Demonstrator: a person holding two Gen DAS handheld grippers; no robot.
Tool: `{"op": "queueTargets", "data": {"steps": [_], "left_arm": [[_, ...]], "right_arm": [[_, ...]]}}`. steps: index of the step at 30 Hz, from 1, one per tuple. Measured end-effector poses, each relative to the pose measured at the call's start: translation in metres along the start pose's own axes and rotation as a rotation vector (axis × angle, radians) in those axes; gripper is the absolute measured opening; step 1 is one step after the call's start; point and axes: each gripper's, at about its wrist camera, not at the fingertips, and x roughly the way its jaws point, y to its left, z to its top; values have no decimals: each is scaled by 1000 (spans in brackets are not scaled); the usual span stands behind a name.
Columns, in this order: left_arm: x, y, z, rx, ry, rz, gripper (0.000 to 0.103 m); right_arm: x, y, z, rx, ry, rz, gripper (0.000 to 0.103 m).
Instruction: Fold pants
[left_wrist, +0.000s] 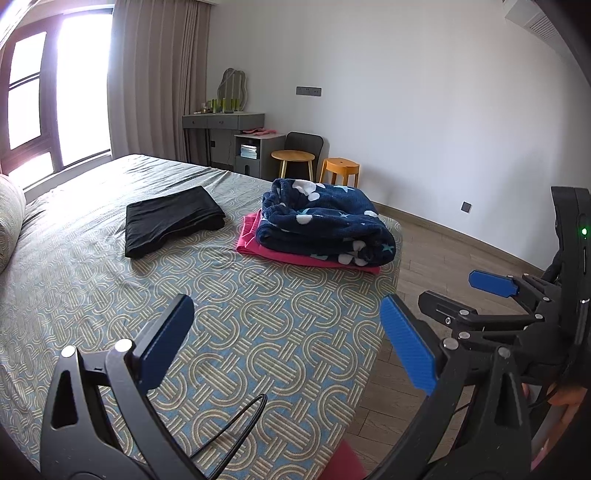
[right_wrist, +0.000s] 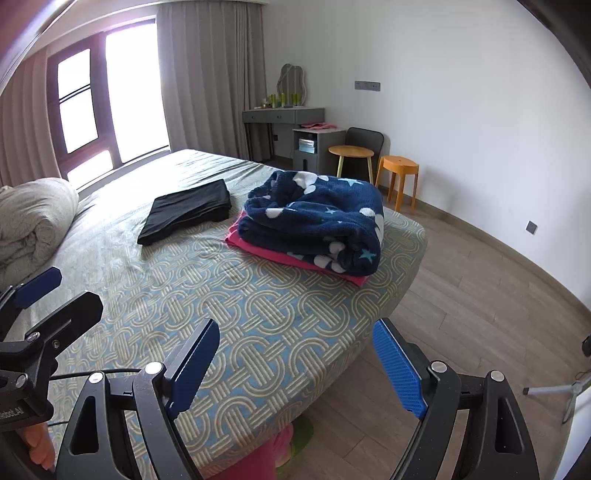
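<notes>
My left gripper (left_wrist: 286, 343) hangs over the near end of the bed (left_wrist: 258, 332), jaws spread wide, nothing between them. My right gripper (right_wrist: 295, 365) is beside it at the bed's corner, released too, its blue pads (right_wrist: 397, 369) bare. The pants: a black pair (right_wrist: 186, 210) lies folded flat farther up the bed, well clear of both grippers. Just beside it a navy star-patterned fleece garment (right_wrist: 314, 225) sits bundled on a folded pink one (right_wrist: 258, 247). A rolled duvet (right_wrist: 33, 218) rests at the left.
</notes>
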Motion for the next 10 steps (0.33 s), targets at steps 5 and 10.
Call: {"op": "queueTargets", "data": {"steps": [5, 10], "left_arm": [[-3, 1, -1, 3, 0, 2, 100], [-1, 0, 0, -4, 8, 3, 100]], "right_arm": [[0, 1, -2, 5, 2, 3, 86], [-6, 3, -7, -1, -14, -1, 86]]}}
